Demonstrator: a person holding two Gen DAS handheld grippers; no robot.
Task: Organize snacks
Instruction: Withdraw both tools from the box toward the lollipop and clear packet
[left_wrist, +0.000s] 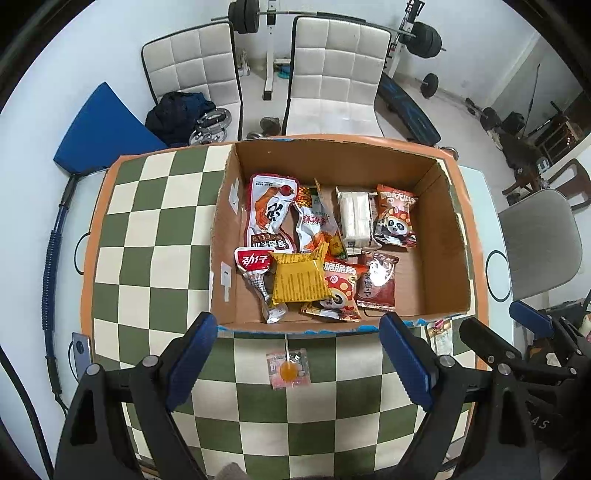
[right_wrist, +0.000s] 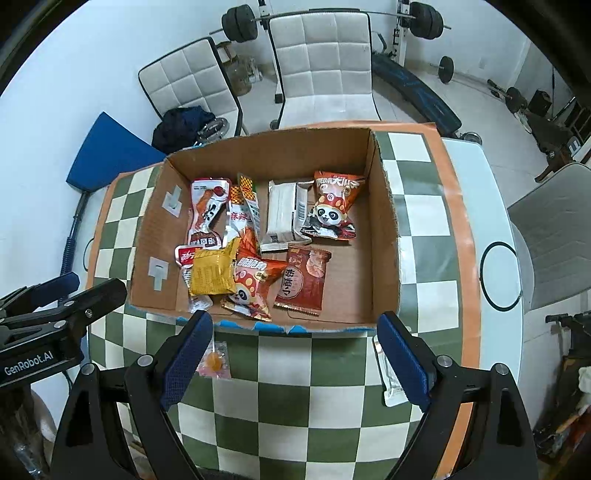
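Left hand-held gripper (left_wrist: 297, 354) wide open, empty, lollipop (left_wrist: 288, 370) between its fingers, cardboard box (left_wrist: 436, 236) of snacks beyond

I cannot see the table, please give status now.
Left gripper open, empty. Right gripper open, empty. Lollipop and white packet outside cardboard box. Nothing blocking.

Looks like a room in a home, doubling as a home gym. Behind the table with its green-and-cream checkered cloth (left_wrist: 155, 266): two white quilted chairs (left_wrist: 332, 74), a barbell on a white rack (left_wrist: 243, 16), a black weight bench (left_wrist: 410, 110), loose dumbbells on the pale tiled floor (right_wrist: 447, 68). Dark clothing heaped on one chair (left_wrist: 177, 114); a grey chair at the right (left_wrist: 539, 240).
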